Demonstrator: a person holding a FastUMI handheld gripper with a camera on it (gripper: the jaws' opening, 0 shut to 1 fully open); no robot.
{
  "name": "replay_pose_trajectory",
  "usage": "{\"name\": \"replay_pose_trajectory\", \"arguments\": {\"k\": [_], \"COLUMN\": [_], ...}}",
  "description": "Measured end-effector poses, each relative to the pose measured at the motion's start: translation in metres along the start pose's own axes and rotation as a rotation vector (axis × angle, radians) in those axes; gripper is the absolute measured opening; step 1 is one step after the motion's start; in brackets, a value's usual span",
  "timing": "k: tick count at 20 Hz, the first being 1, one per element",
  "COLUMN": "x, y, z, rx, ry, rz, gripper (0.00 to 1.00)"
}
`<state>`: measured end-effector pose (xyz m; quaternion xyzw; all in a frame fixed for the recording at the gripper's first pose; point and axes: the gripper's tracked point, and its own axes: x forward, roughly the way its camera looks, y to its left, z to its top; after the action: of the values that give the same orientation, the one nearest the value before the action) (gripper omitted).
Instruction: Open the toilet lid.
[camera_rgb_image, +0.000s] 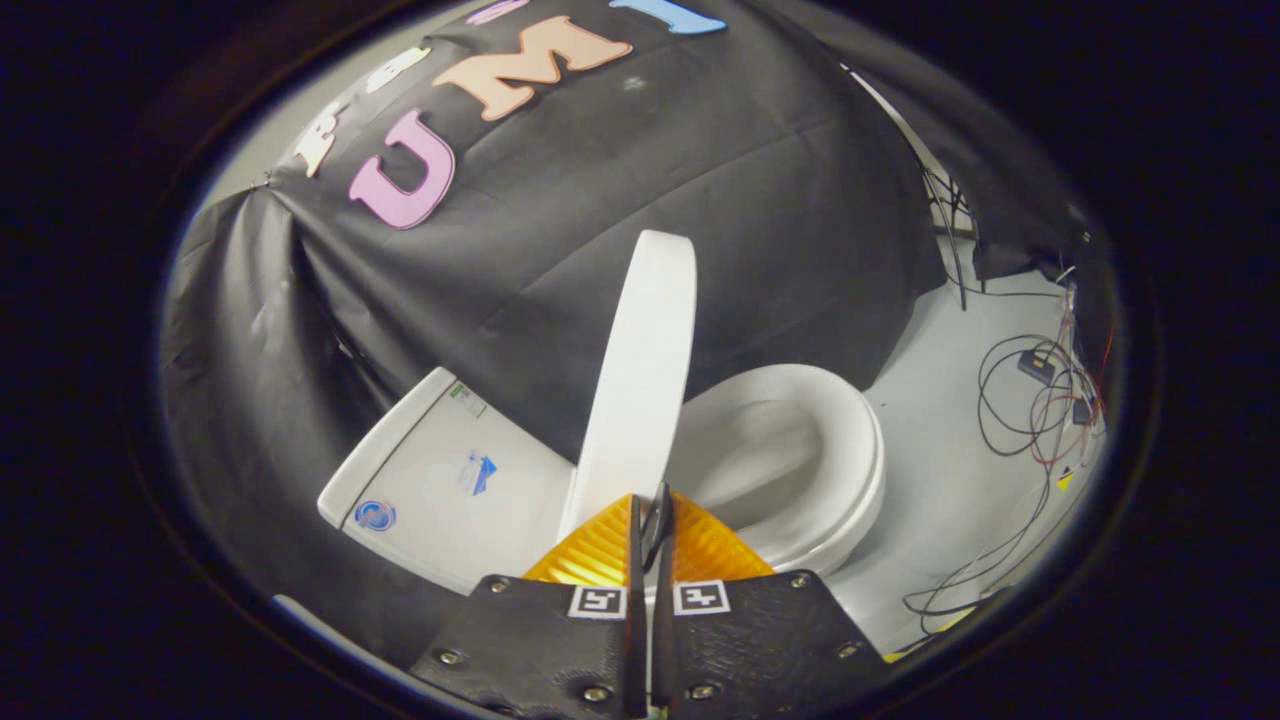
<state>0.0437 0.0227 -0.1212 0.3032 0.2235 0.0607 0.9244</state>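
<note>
Black booth cloth behind; toilet lid (640, 380) stands near-upright at twelve o'clock, just ahead of the tongs (652, 520), whose fingers are together.

Raised lid (645, 370) blocks ahead of closed gripper (650, 520); bowl (800, 450) open.

The gripper (652, 520) has its fingers (600, 550) closed together, tips meeting at the lower edge of the raised toilet lid (640, 370), which stands nearly upright toward 12 o'clock. The open seat (850, 450) and bowl lie at 2 o'clock, the tank (440, 470) at 10 o'clock. Loose cables (1030, 410) sprawl on the floor (940, 490) at 3 o'clock.
</note>
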Motion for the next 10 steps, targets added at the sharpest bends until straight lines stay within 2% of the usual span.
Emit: {"name": "replay_pose_trajectory", "arguments": {"k": [10], "x": [-0.004], "y": [0.024], "z": [0.003], "rx": [-0.138], "ry": [-0.031], "rz": [0.003], "gripper": [0.03]}}
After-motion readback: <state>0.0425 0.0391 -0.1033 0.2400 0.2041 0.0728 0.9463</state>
